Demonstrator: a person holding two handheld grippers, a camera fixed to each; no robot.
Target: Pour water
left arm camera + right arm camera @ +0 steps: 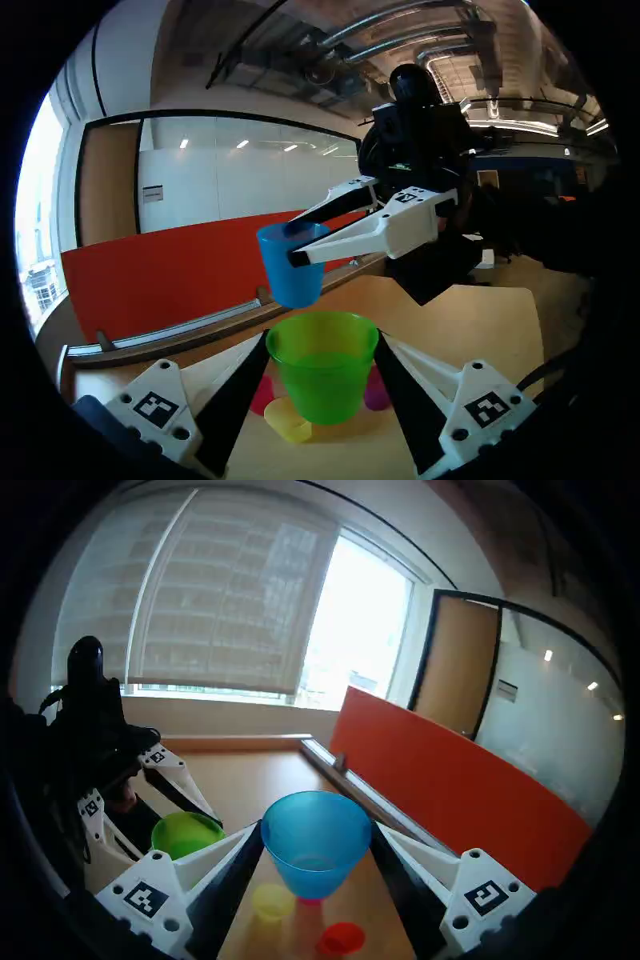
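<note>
In the left gripper view my left gripper (322, 370) is shut on a green cup (322, 364), held upright above the wooden table (472, 312). Just above and beyond it the right gripper (294, 242) holds a blue cup (290, 264), roughly upright. In the right gripper view my right gripper (316, 850) is shut on the blue cup (315, 840), with a little water at its bottom. The green cup (187, 834) sits lower left in the left gripper (172, 812).
Small yellow (286, 418) and pink (376, 392) cups stand on the table below the green cup. In the right gripper view, a yellow cup (273, 901) and a red cup (342, 938) lie below. An orange partition (448, 784) runs along the table's far side.
</note>
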